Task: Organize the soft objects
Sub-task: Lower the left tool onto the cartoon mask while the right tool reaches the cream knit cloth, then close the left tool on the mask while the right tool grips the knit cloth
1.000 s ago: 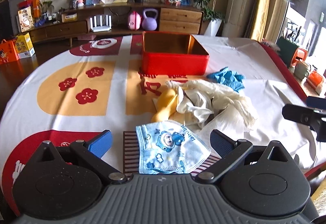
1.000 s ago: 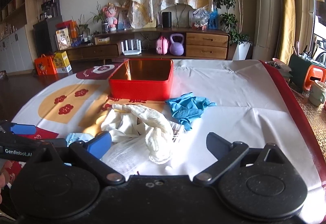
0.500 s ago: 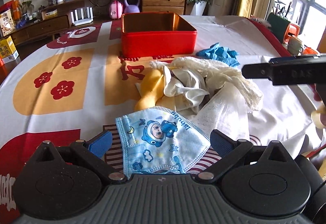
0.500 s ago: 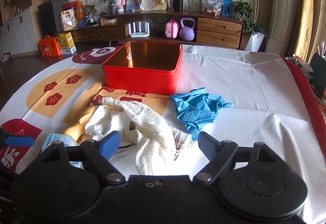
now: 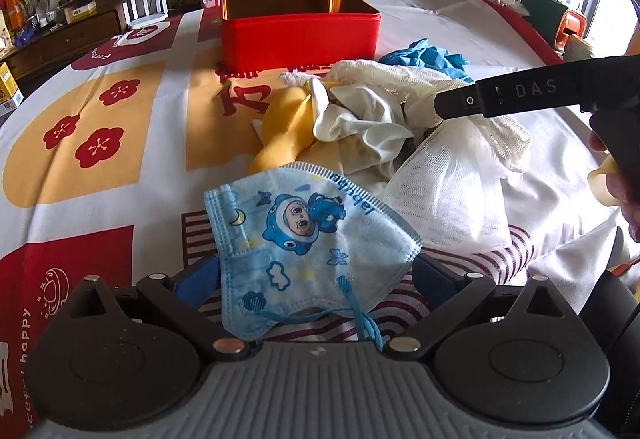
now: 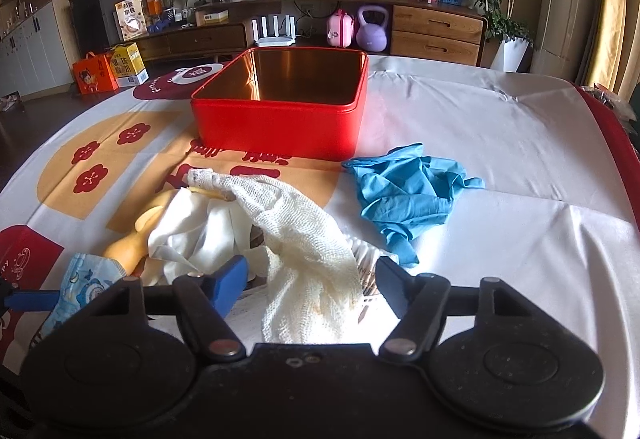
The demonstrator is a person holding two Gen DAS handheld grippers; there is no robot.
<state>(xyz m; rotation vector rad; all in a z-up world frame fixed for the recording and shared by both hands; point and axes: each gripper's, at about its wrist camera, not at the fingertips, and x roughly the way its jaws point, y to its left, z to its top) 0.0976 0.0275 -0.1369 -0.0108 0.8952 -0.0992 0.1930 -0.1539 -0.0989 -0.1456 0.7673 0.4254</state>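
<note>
A blue cartoon face mask (image 5: 308, 243) lies on the tablecloth between the open fingers of my left gripper (image 5: 316, 275), its lower edge over the gripper body. It also shows in the right wrist view (image 6: 80, 279). My right gripper (image 6: 310, 275) is open around a cream mesh cloth (image 6: 308, 239). In the left wrist view that cloth (image 5: 448, 175) lies in a pile with a white cloth (image 5: 360, 119) and a yellow cloth (image 5: 284, 135). Blue gloves (image 6: 404, 195) lie to the right. An open, empty red tin box (image 6: 280, 111) stands behind the pile.
The table has a white, red and orange patterned cloth (image 6: 500, 159). A low wooden sideboard (image 6: 436, 31) with a purple kettlebell (image 6: 372, 29) stands beyond. My right gripper's finger (image 5: 520, 95) crosses the right of the left wrist view.
Both grippers have moved forward and lower. The mask now lies between the left fingers, and the mesh cloth between the right fingers. Both stay open.
</note>
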